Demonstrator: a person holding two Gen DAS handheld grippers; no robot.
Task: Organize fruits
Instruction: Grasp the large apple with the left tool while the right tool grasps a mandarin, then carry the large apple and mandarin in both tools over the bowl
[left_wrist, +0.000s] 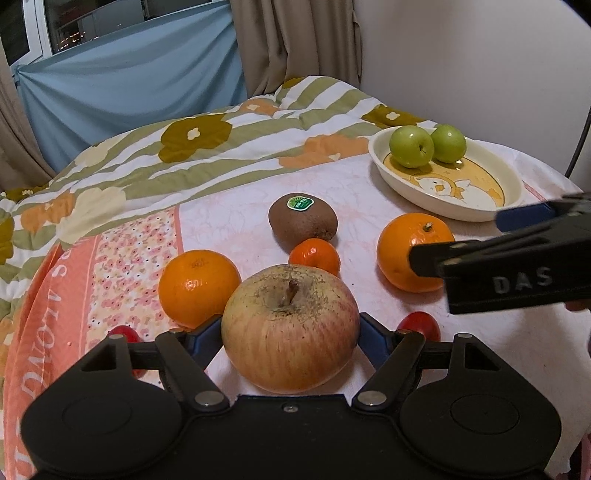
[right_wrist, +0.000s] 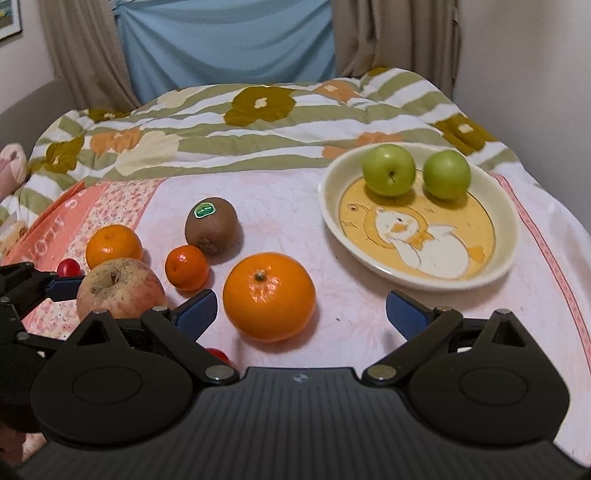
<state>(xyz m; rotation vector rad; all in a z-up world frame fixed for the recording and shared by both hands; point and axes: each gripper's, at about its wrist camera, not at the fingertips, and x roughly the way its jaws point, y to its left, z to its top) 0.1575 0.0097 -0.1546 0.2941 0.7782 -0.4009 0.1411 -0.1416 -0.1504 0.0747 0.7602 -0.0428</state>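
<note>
A large reddish-yellow apple (left_wrist: 290, 328) rests on the pink cloth, and my left gripper (left_wrist: 290, 334) is shut on it, a blue pad pressed to each side. In the right wrist view the same apple (right_wrist: 118, 291) sits at the left. My right gripper (right_wrist: 301, 314) is open, and a big orange (right_wrist: 269, 295) lies just ahead, near its left finger (right_wrist: 195, 310). A cream duck plate (right_wrist: 511, 229) at the back right holds two green apples (right_wrist: 388, 168). A kiwi (right_wrist: 212, 225), a small mandarin (right_wrist: 186, 267) and another orange (right_wrist: 113, 246) lie between.
Cherry tomatoes (left_wrist: 419, 325) (left_wrist: 123, 334) lie beside my left fingers, one more (right_wrist: 218, 355) under my right gripper. A flowered quilt (left_wrist: 184, 147) rises behind the cloth. Curtains and a wall stand beyond. Bare cloth (right_wrist: 351, 325) shows in front of the plate.
</note>
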